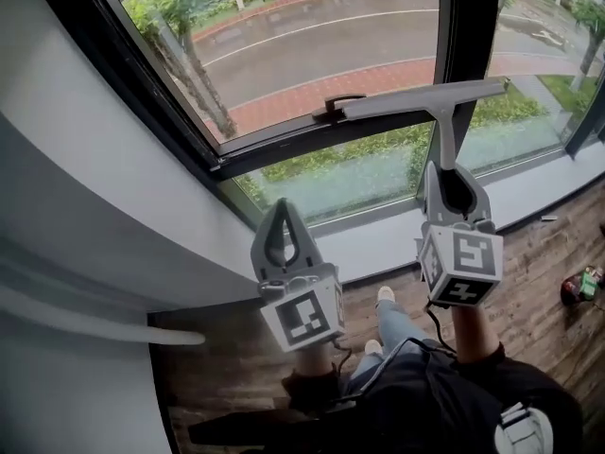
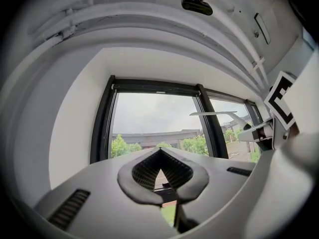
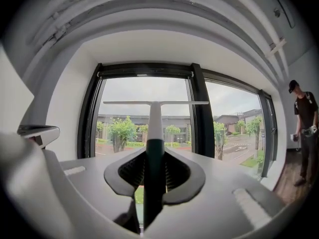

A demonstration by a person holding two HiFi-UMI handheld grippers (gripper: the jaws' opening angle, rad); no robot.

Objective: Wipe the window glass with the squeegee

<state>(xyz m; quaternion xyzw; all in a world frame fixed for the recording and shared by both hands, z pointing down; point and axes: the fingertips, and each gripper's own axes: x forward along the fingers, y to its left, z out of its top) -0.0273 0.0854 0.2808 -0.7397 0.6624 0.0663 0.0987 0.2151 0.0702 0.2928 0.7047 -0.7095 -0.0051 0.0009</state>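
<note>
Now: squeegee [image 1: 427, 100] up at window glass [image 1: 312, 36], blade horiz., crossing dark frame [image 1: 470, 26] just right of latch [image 1: 333, 105]; contact w/ glass can't tell. R gripper [image 1: 454, 189] clamped on its handle. L gripper [image 1: 281, 237] to the left, lower, jaws closed tip to tip, nothing btwn. White sill [image 1: 378, 249] below glass; wood floor [image 1: 539, 253] near; white wall [image 1: 76, 159] left. Person [image 3: 303, 128] stands far right by window.

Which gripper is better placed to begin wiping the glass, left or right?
Right. The right gripper is shut on the squeegee, whose blade is raised toward the window glass; the left gripper is shut and empty.
</note>
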